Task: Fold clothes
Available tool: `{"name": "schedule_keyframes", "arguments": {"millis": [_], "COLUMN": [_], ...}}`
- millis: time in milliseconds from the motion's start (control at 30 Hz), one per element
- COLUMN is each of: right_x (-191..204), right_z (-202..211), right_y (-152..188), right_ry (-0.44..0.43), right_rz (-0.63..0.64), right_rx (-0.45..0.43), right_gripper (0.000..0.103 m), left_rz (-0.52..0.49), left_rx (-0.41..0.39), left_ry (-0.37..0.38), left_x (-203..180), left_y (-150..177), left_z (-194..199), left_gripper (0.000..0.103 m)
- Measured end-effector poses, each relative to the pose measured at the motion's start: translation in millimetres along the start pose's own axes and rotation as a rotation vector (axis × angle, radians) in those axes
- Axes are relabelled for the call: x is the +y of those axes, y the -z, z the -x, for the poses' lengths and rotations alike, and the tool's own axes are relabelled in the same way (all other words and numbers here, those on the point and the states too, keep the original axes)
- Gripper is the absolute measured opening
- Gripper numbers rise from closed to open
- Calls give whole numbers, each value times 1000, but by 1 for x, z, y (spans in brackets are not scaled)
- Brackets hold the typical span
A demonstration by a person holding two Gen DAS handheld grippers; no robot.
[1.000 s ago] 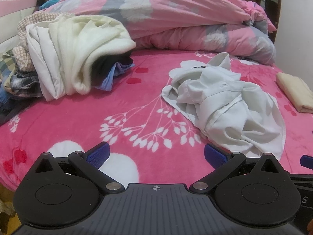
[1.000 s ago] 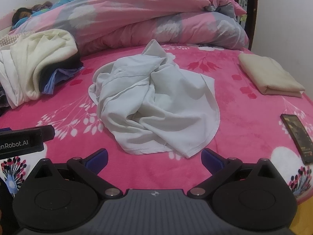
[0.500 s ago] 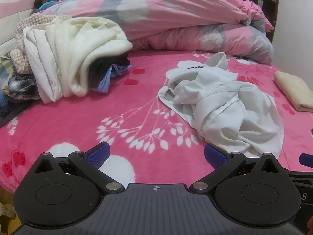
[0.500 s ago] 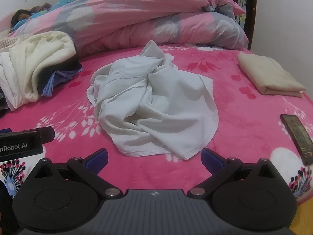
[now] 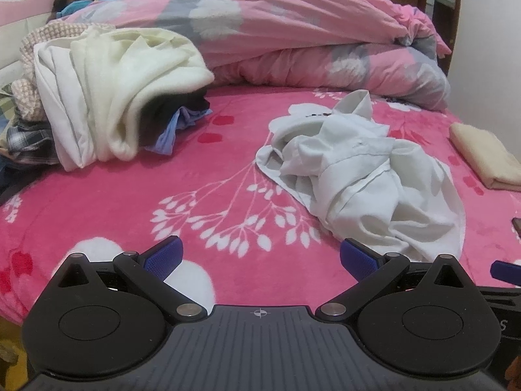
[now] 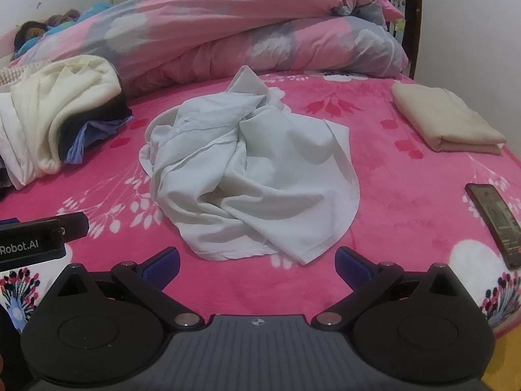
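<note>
Grippers come first: the left gripper (image 5: 259, 259) and right gripper (image 6: 257, 262) are both wide apart and hold nothing. Just past them a white garment (image 6: 250, 176) lies crumpled on the pink bed (image 6: 407, 202). Farther right sits one folded beige cloth (image 6: 446, 119). Far left, a messy pile of clothes (image 5: 110, 94) waits.

My right claw (image 6: 257, 262) hangs spread wide and empty over the pink bed (image 6: 407, 202), just short of the crumpled white shirt (image 6: 250, 179). A folded cream garment (image 6: 446, 120) and a dark phone (image 6: 495, 221) lie to the right.
</note>
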State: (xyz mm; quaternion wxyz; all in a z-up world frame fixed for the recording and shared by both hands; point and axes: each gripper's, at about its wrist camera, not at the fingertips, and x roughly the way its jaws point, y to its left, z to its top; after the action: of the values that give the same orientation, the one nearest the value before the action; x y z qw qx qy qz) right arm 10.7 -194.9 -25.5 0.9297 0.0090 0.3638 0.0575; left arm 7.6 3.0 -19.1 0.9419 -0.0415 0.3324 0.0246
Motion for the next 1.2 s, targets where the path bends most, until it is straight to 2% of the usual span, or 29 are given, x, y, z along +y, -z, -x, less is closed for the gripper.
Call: {"name": "schedule_keyframes", "arguments": {"millis": [367, 500, 700, 900, 1067, 1200], "right_x": [-21, -40, -72, -90, -96, -103], "right_z": [-8, -13, -16, -30, -52, -76], "right_y": [5, 7, 4, -8, -23, -35], "right_ry": [-23, -14, -4, -53, -80, -89], "right_rz": [-26, -61, -121, -142, -123, -136], "right_rx": [-44, -84, -188, -249, -274, -267], "right_gripper": [103, 103, 103, 103, 103, 103], "left_rz": [39, 85, 53, -72, -237, -373], "left_rx": [-25, -29, -60, -144, -212, -210], "left_ry": [57, 72, 109, 180, 211, 190], "left_x": [-1, 3, -2, -28, -61, -87], "left_y": [-9, -14, -24, -46, -59, -63], "left_z": [-14, -25, -45, -61, -77, -97], "left_gripper": [103, 103, 103, 103, 103, 103]}}
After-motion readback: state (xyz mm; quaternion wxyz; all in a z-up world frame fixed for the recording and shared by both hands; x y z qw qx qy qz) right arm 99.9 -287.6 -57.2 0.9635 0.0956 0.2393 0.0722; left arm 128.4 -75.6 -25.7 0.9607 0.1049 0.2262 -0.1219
